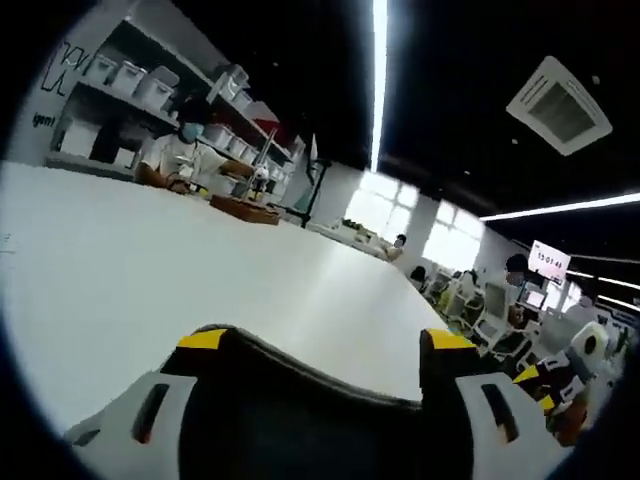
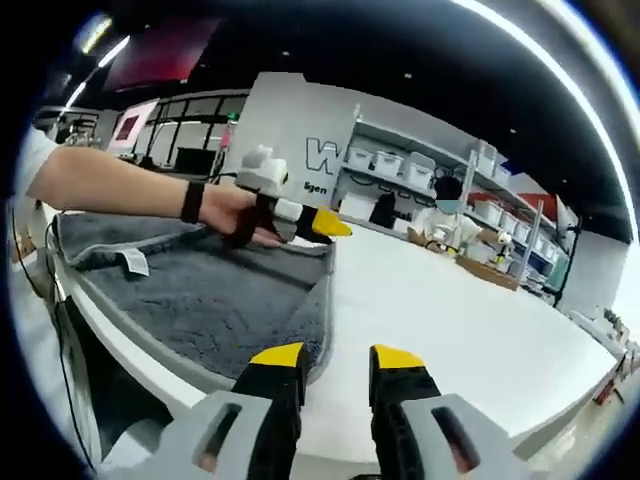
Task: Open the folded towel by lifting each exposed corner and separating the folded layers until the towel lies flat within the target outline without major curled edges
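Observation:
A dark grey towel (image 2: 200, 300) with a white label lies at the near left corner of the white table (image 2: 450, 320). Its right edge stands up in a raised fold. A hand with a black wristband holds my left gripper (image 2: 310, 222) over the towel's far right corner. In the left gripper view, my left gripper (image 1: 326, 340) has its yellow-tipped jaws wide apart, and a dark band of towel (image 1: 310, 400) spans the space between them. My right gripper (image 2: 337, 357) hovers at the towel's near right edge. Its jaws stand a narrow gap apart with nothing between them.
The white table (image 1: 150, 260) stretches far ahead. A masked person (image 1: 185, 150) sits at its far side beside a wooden tray (image 1: 245, 208). Shelves with white bins (image 2: 400, 165) line the wall. The table's front edge runs just below the towel.

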`<state>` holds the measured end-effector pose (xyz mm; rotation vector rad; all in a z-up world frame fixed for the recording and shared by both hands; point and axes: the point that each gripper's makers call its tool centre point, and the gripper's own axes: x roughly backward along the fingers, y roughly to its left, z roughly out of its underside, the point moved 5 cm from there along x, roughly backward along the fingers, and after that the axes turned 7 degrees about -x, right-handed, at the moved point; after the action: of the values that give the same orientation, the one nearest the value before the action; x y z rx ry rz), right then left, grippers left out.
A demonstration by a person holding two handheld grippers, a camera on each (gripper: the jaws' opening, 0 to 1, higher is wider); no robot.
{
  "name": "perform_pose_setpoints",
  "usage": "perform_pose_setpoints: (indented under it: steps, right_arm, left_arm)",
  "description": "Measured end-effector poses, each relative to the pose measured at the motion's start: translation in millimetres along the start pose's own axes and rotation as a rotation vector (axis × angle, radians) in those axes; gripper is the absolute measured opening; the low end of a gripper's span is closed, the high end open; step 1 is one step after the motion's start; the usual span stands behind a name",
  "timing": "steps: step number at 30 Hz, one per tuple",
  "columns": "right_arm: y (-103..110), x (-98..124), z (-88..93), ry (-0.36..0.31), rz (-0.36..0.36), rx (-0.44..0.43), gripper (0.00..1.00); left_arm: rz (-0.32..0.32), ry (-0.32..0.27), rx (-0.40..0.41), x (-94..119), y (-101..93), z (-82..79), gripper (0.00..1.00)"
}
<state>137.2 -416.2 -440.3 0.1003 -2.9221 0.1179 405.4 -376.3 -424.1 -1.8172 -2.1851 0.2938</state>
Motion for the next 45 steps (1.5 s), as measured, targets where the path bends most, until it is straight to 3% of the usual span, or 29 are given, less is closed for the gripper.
perform_pose_setpoints:
  steps: [1, 3, 4, 6, 11, 12, 18, 24, 31, 34, 38, 45]
  right_arm:
    - [-7, 2, -1.3, 0.003, 0.068, 0.022, 0.19]
    - [-10, 3, -1.4, 0.012, 0.092, 0.052, 0.2]
    - [-10, 2, -0.3, 0.033, 0.115, 0.068, 0.19]
    - [-10, 3, -1.9, 0.048, 0.133, 0.144, 0.2]
    - [-2, -1, -4.0, 0.023, 0.098, 0.111, 0.2]
    - [-4, -4, 1.7, 0.071, 0.117, 0.134, 0.2]
    - [-7, -3, 7.3, 0.084, 0.124, 0.132, 0.2]
    - [-10, -6, 14.9, 0.117, 0.134, 0.131, 0.2]
    - [-7, 0, -1.5, 0.025, 0.095, 0.071, 0.21]
    - [-5, -2, -3.4, 0.008, 0.073, 0.049, 0.23]
    - [-1, -4, -7.9, -0.016, 0.037, 0.029, 0.27]
    - [3, -6, -14.3, -0.045, -0.005, 0.008, 0.33]
  left_arm:
    - [0.005, -0.012, -0.021, 1, -2.6, -3.5, 0.76]
    - [-0.004, -0.012, -0.038, 1, -2.2, -4.3, 0.72]
    - [0.012, 0.01, -0.117, 1, -5.9, -1.7, 0.72]
    - [0.045, 0.058, -0.158, 0, -12.8, 5.4, 0.72]
    - [0.115, 0.021, -0.093, -3, -24.3, 6.3, 0.77]
    - [0.076, 0.013, -0.103, -6, -20.5, 6.5, 0.78]
    - [-0.039, 0.032, -0.085, -14, -4.7, 8.7, 0.81]
    - [-0.039, 0.05, -0.072, -18, -2.6, 12.8, 0.81]
    - [-0.016, 0.053, -0.092, -9, -11.1, 9.1, 0.79]
    - [-0.008, 0.023, -0.087, -5, -16.3, 3.8, 0.76]
    - [-0.014, 0.048, -0.077, -1, -19.4, 2.0, 0.73]
    - [0.001, 0.019, -0.082, 11, -27.4, -4.0, 0.73]
